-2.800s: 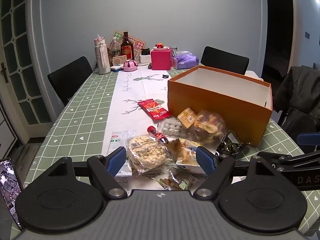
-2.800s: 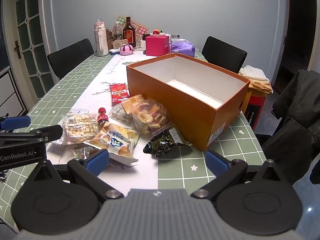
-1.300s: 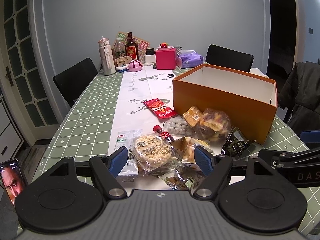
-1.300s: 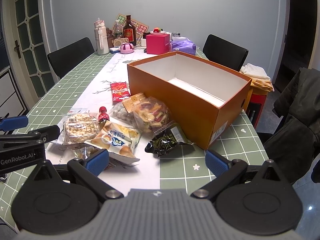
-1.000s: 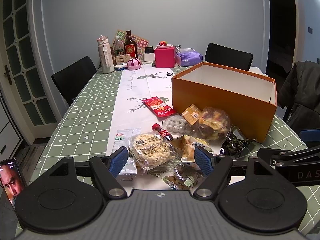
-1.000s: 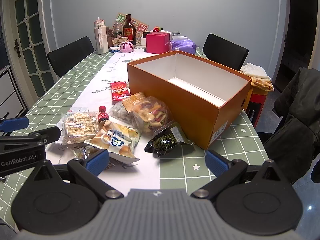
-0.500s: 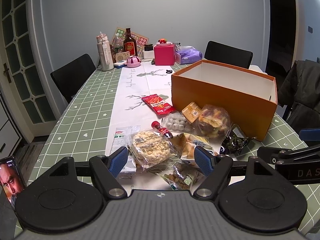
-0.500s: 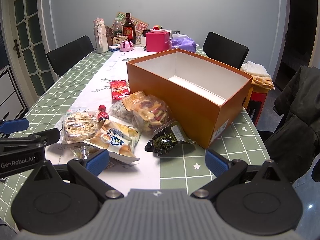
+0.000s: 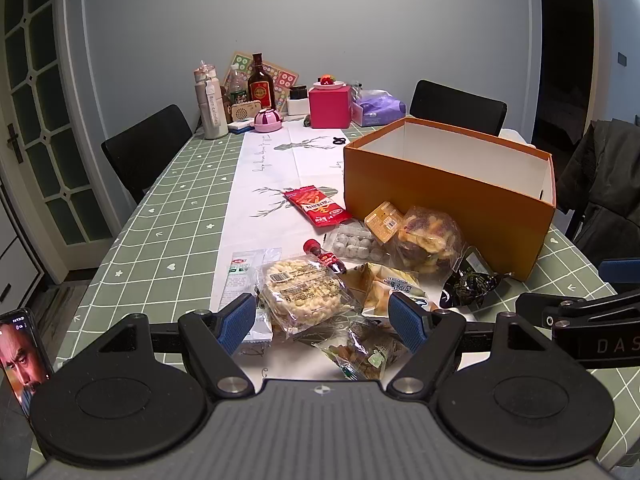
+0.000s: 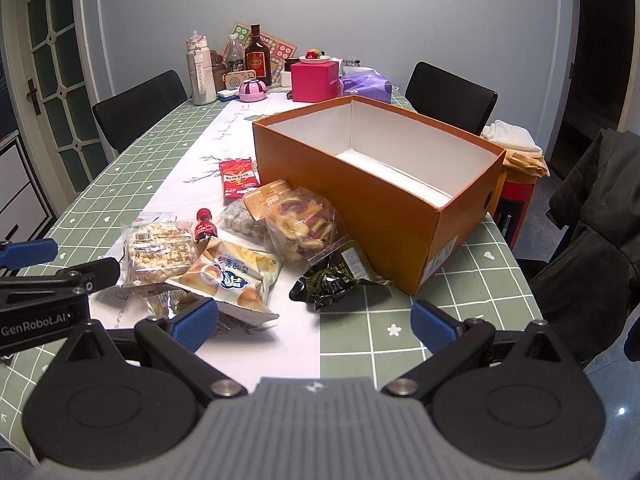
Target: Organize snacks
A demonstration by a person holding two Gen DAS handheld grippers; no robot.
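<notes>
Over the table's near edge, the left gripper and right gripper hang spread wide, holding nothing. Just beyond lie the snacks in a loose heap. Behind them, toward the right edge, stands the orange box, touching the heap.

The left gripper hangs over the bench, jaws wide and empty. Between its fingers lies a rice-cake pack among other snacks, beside an open orange box.
</notes>
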